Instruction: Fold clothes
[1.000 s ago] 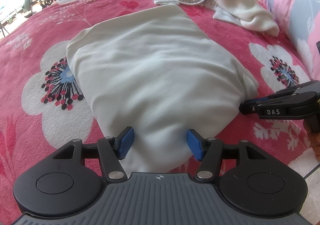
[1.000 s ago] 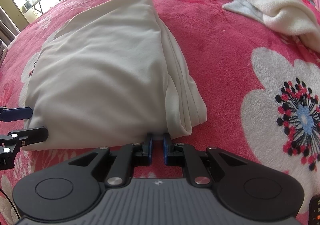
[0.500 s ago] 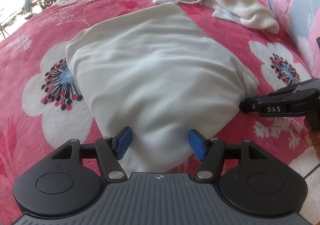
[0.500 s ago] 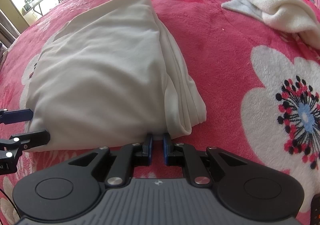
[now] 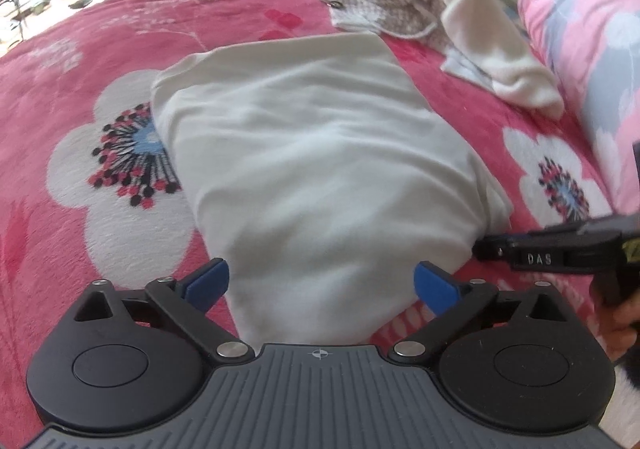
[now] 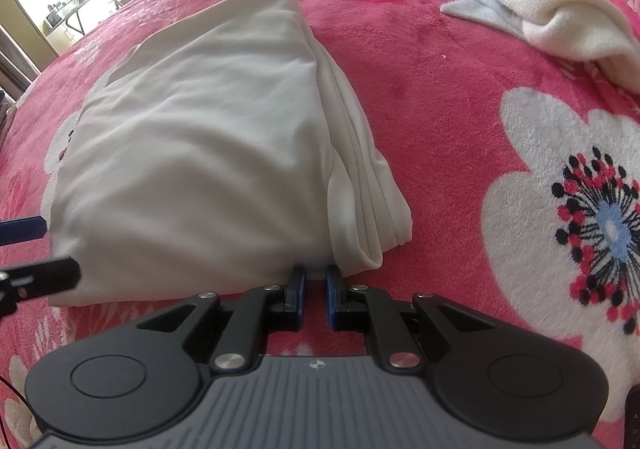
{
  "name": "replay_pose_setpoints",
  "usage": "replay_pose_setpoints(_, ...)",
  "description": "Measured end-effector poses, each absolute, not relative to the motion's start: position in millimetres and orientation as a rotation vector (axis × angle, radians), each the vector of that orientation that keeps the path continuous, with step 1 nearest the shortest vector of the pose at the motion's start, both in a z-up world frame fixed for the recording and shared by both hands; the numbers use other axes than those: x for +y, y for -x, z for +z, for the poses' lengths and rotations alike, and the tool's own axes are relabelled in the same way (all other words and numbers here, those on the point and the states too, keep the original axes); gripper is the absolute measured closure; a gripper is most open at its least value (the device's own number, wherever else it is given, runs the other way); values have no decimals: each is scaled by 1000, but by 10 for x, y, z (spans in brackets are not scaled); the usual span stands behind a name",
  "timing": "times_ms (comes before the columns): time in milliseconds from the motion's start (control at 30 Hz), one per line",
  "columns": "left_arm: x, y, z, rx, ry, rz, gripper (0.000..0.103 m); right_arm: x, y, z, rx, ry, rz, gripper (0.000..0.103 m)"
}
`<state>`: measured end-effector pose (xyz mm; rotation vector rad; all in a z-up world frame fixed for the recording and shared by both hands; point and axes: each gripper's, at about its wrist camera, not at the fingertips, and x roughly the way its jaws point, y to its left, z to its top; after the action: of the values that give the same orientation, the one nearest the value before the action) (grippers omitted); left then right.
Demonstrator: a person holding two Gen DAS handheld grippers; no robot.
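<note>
The left gripper (image 5: pixel 322 281) is letting go: its blue pads were closer in around the near end of the white folded garment (image 5: pixel 320 153) a moment ago, and now its jaws are opening wide, standing clear of the cloth on both sides with the near edge lying loose between them. The right gripper (image 6: pixel 314 281) is not following suit; its jaws are sitting nearly together and are pinching a small bit of the garment's near hem, just beside the corner where the stacked layers are showing along the edge. The garment itself is lying flat on the pink flowered blanket (image 5: pixel 100 61), a thick rectangle already several layers deep, reaching away toward the heap of other clothes (image 5: pixel 404 5) and the cream fleece piece (image 5: pixel 500 61) waiting at the far side, well apart from it. To me the release is reading as the end of a fold, with this piece looking all but done. What remains, I would guess, is for the right side to free its corner too, perhaps after a small tug to square the edge. The risk is that the pinched corner drags the top layers askew as it is being let go.
</note>
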<state>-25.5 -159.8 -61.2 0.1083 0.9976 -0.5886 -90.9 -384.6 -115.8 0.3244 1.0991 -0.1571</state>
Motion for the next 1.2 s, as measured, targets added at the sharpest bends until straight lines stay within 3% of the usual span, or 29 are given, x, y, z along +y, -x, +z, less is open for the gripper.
replay_pose_setpoints(300,-1591,274,-440,906,-108,-562,0,-3856,907,-1158,1098,-325,-155,93)
replay_pose_setpoints(567,-1818,321,-602,832,-372,-456,0,-3871,897,-1153,1099,-328,-153,93)
replay_pose_setpoints(933,-1717,335,-430,776,-283,-454,0,-3811,904,-1096,1085,-290,-159,92)
replay_pose_setpoints(1200,-1702,190,-339,813,-190,-529,2,-3699,961,-516,837,-275,-130,88)
